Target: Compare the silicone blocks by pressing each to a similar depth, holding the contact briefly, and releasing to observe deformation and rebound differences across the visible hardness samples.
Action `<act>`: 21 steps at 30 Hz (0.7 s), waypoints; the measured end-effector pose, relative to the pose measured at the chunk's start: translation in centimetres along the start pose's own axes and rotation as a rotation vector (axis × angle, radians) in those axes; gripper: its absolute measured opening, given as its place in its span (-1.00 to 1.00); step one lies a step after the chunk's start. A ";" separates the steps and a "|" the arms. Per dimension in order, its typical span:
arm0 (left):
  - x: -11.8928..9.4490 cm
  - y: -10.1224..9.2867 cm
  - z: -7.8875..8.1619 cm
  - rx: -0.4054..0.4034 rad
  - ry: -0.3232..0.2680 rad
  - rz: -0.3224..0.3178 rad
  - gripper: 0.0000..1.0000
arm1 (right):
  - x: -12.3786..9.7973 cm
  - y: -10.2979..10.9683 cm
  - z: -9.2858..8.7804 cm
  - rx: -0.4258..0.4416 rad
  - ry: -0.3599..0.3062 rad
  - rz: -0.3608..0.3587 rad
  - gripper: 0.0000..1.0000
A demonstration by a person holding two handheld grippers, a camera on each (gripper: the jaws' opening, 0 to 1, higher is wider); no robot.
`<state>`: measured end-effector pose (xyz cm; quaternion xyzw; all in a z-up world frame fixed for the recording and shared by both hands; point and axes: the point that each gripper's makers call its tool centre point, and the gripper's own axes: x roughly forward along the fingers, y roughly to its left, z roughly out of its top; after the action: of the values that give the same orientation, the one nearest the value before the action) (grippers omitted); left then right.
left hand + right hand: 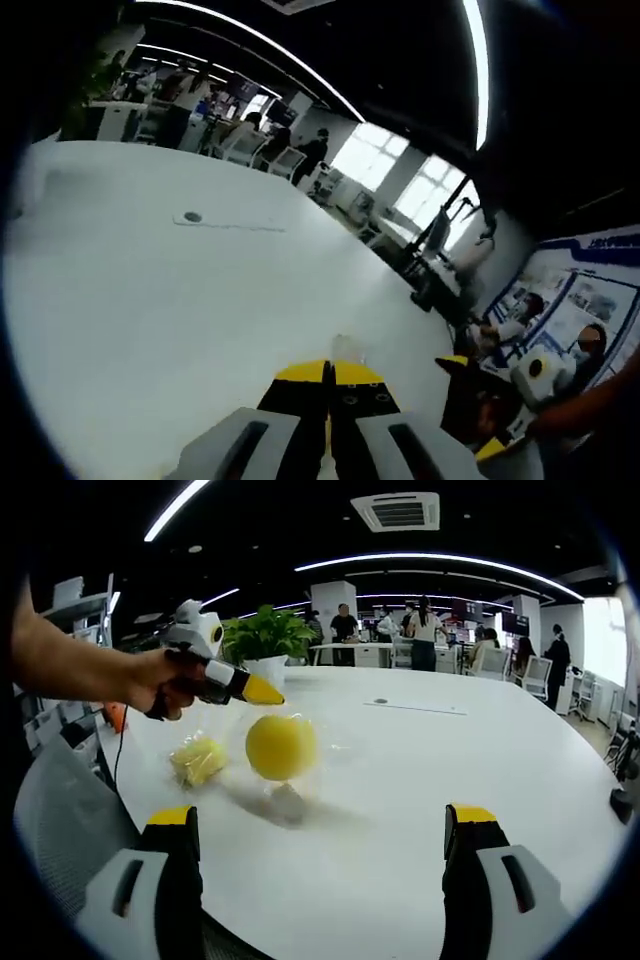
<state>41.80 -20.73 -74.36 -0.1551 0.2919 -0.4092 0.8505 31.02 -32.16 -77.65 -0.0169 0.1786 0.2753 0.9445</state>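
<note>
A round yellow silicone sample (280, 747) hangs in a clear bag just above the white table (470, 750), with its shadow below it. A hand holds my left gripper (262, 692) over it, and its yellow-tipped jaws are shut on the bag's top. In the left gripper view the left gripper (328, 372) shows its jaws pressed together, with a bit of clear plastic (346, 348) past the tips. A second, lumpier yellow sample (197, 761) lies bagged on the table to the left. My right gripper (320, 825) is open, nearer than both samples, and it appears again as the right gripper (478, 400) in the left gripper view.
A potted plant (265, 640) stands at the table's far edge. A small round port (380, 701) is set in the tabletop, the same port (193, 217) as in the left gripper view. A grey chair back (60, 810) sits at the near left. People and desks fill the background.
</note>
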 end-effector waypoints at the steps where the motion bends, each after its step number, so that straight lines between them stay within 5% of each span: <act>1: 0.0 -0.1 0.2 0.022 0.006 0.003 -1.00 | 0.0 0.0 0.0 0.000 -0.001 -0.001 0.92; 3: -0.2 -0.8 0.8 0.046 0.003 0.001 -1.00 | 0.0 0.0 0.1 -0.001 -0.001 0.000 0.92; 10: -1.0 -2.9 3.8 0.329 0.037 -0.001 -1.00 | 0.0 0.0 0.0 -0.001 -0.002 -0.003 0.92; 21: -2.6 -5.3 7.2 0.364 -0.034 -0.026 -1.00 | 0.0 0.0 0.2 -0.002 -0.010 0.003 0.92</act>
<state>41.82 -21.79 -65.14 -0.0091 0.1966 -0.4637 0.8639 31.09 -32.15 -77.49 -0.0164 0.1735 0.2768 0.9450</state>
